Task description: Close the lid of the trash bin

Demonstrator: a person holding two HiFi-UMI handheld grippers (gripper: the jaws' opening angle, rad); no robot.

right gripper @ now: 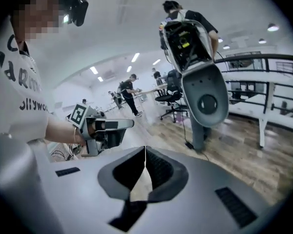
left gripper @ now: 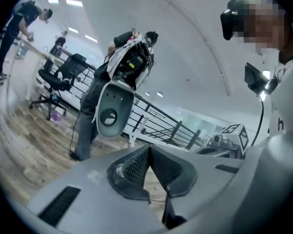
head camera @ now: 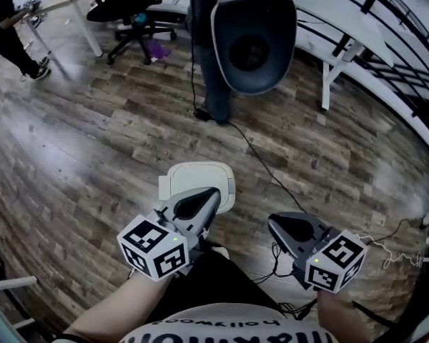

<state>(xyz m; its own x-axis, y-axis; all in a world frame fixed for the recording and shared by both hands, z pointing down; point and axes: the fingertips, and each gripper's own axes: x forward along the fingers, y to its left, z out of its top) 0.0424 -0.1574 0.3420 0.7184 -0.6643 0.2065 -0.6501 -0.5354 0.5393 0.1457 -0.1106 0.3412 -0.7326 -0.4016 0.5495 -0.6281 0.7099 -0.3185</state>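
The trash bin (head camera: 191, 179) stands on the wood floor (head camera: 93, 163) right in front of the wearer's knees, a white box with rounded corners seen almost straight from above. Its lid (head camera: 197, 176) shows as a pale, smooth panel inset within the rim and appears to lie flat. Whether it is fully seated cannot be told from this height, and the hinge side cannot be made out. The top looks slightly wider across than deep, with a small tab jutting at its left edge. The left tool (head camera: 211, 192) is the nearer one: its tip overlaps the lid's near right part in the head view, pointing forward and slightly right, though contact or hovering above is unclear. Its own view shows the jaws pressed together at the tips with nothing between them (left gripper: 148, 150). The right tool (head camera: 277, 222) hangs well to the right of the bin, over bare floor, and is likewise clenched and empty (right gripper: 145, 152). Any final press would most likely fall to the left tool, straight down. Neither gripper view shows the bin. Farther out, a dark cable (head camera: 261, 159) runs across the floor toward a standing person (head camera: 213, 63), with an office chair (head camera: 129, 9) beyond.
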